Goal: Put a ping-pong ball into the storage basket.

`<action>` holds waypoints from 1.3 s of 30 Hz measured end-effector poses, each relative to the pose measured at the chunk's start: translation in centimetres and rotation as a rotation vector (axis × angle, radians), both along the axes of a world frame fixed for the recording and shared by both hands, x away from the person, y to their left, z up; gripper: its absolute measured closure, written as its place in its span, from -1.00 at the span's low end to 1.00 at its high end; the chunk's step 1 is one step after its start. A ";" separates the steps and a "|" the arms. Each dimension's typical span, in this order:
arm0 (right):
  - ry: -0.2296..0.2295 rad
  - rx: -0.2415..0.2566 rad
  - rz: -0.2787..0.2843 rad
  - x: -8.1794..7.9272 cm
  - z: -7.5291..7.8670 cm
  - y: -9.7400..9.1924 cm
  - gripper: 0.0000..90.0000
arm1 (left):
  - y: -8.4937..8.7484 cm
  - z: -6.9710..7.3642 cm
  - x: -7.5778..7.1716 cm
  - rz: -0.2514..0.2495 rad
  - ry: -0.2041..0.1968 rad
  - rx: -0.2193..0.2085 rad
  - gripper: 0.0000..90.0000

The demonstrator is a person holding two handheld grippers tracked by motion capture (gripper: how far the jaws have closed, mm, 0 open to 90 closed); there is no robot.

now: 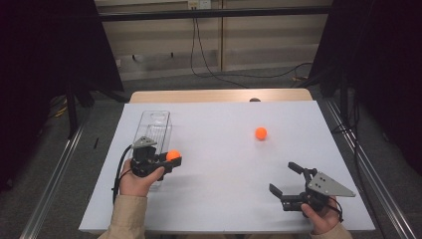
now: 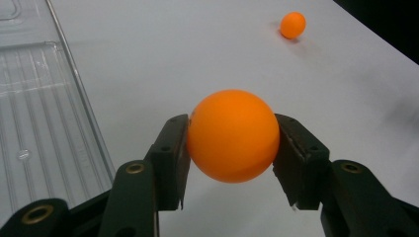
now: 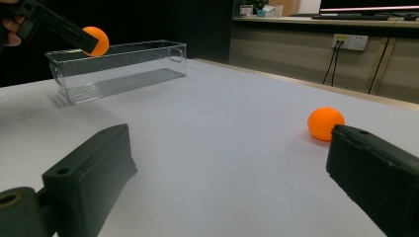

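- White sheeting covers the table (image 1: 219, 199), with dark curtains at either side and a cabled wall behind, so the two orange balls stand out sharply.
- Pinched at its widest between the pads of the left gripper (image 2: 232, 143) is the held ball (image 2: 233, 136); the jaws are closed on it from both sides, and it hangs clear of the surface just beside the clear bin (image 1: 154, 130).
- That hold looks made for a drop into the bin, whose open top sits right alongside.
- Well apart on the right half of the table lies the loose ball (image 1: 261, 133), alone on the sheet.
- Near the front edge, the right gripper (image 1: 287, 179) rests with its jaws spread wide and nothing between them, pointing toward that ball.
- Only the near wall of the bin stands between the held ball and the inside.
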State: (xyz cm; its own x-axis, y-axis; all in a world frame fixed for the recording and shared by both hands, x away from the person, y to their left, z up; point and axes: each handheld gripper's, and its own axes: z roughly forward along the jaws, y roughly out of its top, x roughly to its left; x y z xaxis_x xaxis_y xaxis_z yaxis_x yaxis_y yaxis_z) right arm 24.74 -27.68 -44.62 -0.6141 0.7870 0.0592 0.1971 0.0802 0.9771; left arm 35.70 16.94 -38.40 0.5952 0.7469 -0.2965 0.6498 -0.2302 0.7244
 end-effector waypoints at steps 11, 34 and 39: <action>-0.001 -0.001 0.004 0.0 0.0 0.0 -0.93 | 0.3 0.2 0.3 0.017 -0.006 0.000 0.13; -0.002 0.001 0.005 0.0 0.0 0.0 -0.93 | 0.7 0.8 0.8 0.045 -0.023 0.013 0.13; -0.003 0.000 0.006 0.0 0.0 0.0 -0.93 | 0.9 0.9 1.1 0.060 -0.020 0.016 0.13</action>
State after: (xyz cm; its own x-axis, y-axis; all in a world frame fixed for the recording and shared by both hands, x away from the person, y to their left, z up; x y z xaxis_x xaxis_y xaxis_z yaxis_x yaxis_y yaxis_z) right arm 24.74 -27.64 -44.61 -0.6189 0.7834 0.0575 0.1937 0.0812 0.9777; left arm 36.76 17.83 -37.47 0.5552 0.7858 -0.2725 0.6481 -0.2035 0.7338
